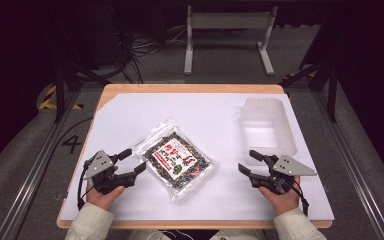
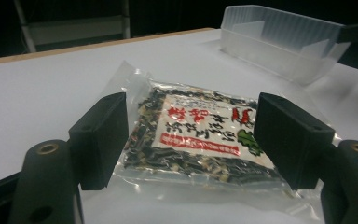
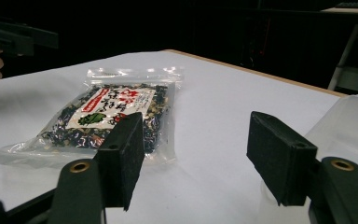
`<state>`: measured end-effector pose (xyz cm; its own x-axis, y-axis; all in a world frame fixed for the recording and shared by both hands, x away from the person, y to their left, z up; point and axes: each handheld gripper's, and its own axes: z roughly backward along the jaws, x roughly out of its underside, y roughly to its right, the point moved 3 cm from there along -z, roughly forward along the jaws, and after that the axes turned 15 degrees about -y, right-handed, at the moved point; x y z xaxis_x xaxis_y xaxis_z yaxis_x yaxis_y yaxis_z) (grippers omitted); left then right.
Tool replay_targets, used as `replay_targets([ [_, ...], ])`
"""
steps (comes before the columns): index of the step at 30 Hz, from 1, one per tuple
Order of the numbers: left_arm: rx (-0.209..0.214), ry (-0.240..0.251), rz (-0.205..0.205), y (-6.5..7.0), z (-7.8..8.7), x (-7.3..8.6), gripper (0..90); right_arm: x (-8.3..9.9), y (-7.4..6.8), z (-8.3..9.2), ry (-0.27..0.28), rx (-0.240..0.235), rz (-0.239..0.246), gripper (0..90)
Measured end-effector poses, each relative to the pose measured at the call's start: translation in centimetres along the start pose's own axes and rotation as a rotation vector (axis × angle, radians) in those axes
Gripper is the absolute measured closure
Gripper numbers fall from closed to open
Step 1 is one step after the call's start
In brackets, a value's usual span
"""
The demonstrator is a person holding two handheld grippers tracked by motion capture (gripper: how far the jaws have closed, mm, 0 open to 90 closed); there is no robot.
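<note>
The packet (image 1: 177,159) of dark dried flakes lies flat in the middle of the counter (image 1: 130,115), a clear bag with a white and red label, turned at an angle to the counter's edges. Nothing touches it.

On the left, the left gripper (image 1: 132,162) sits low over the white sheet, held in a hand (image 1: 102,192) that comes in from the near edge. Its jaws stand apart and point at the packet's near left side, just beside it but not on it. In the left gripper view the two black jaws frame the packet (image 2: 200,135) between them, and the bag lies on the sheet a little beyond the pads, with a gap on each side.

Over on the right, the right gripper (image 1: 249,162) mirrors it, held in the other hand (image 1: 281,197). Its jaws are apart too and hold nothing, aimed left toward the packet with a clear stretch of white sheet between. In the right gripper view the packet (image 3: 107,116) lies off to the left behind the left jaw.

Behind the right gripper stands a clear plastic tub (image 1: 269,125), upright, on the far right part of the counter, well apart from the packet. Its ribbed wall shows in the left gripper view too (image 2: 284,44).
</note>
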<state>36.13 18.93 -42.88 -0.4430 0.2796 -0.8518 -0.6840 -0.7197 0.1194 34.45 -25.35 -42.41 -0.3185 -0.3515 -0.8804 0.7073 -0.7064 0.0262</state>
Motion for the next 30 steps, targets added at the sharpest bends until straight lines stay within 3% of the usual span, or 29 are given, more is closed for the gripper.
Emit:
replay_targets([
  [6, -0.028, -0.005, 0.02, -1.0, -0.6, -1.1, 26.0, -0.2, -0.3, -0.5, -0.008, -0.006, 0.0, 34.3],
  [13, -0.018, 0.015, 0.061, -1.8, -0.6, -2.2, 22.9, -0.5, -0.9, -1.0, -0.022, -0.017, 0.032, 34.0],
  [16, -0.036, 0.024, 0.06, -2.0, -0.6, -2.8, 22.2, -0.5, -0.9, -0.9, -0.023, -0.017, 0.036, 34.0],
  [17, -0.045, 0.016, 0.054, -2.1, -0.6, -3.0, 22.2, -0.4, -0.9, -0.9, -0.024, -0.016, 0.037, 33.8],
  [18, -0.087, -0.016, 0.058, -2.4, -0.8, -3.3, 22.9, -0.4, -0.9, -0.9, -0.026, -0.013, 0.04, 33.7],
  [20, -0.097, -0.032, 0.056, -2.6, -0.9, -3.5, 23.0, -0.4, -0.9, -1.0, -0.029, -0.011, 0.038, 34.1],
  [30, -0.07, -0.027, 0.075, -4.6, -1.1, -4.5, 22.2, -0.1, -0.7, -1.2, -0.06, 0.001, 0.034, 34.1],
])
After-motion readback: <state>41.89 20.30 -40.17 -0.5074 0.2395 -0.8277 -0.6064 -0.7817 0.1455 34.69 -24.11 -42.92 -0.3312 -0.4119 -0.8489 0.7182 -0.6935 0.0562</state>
